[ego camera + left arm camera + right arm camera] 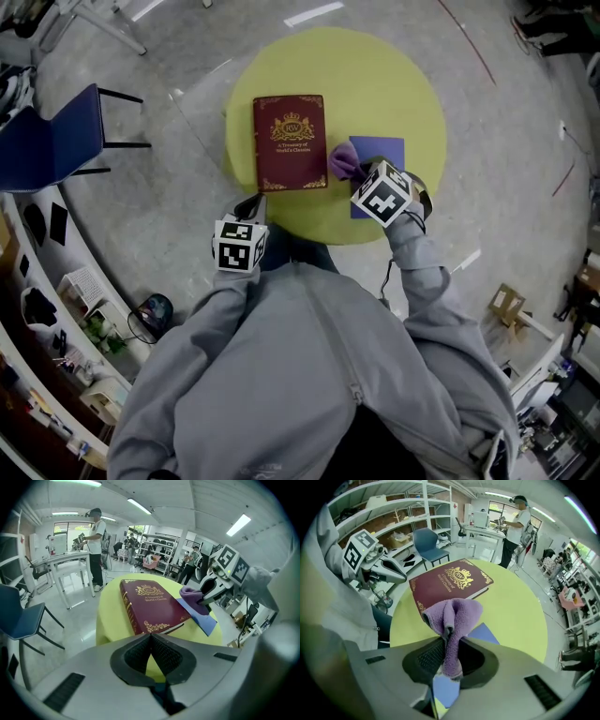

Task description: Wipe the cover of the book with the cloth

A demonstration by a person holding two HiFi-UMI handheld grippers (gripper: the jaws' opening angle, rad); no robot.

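A maroon book [290, 142] with gold print lies shut on the round yellow table [375, 75], cover up. My right gripper [361, 172] is shut on a bunched purple cloth [452, 613], which hangs just off the book's [450, 585] near right corner, above a blue sheet [382, 150]. From the left gripper view the cloth [193, 594] sits beside the book's [152, 604] right edge. My left gripper [251, 207] hovers at the table's near edge, below the book's lower left corner, its jaws shut with nothing between them [151, 637].
A blue chair [56, 141] stands on the floor left of the table. Shelves and clutter run along the lower left [84, 291]. A person [96, 545] stands at a white desk [65, 559] beyond the table.
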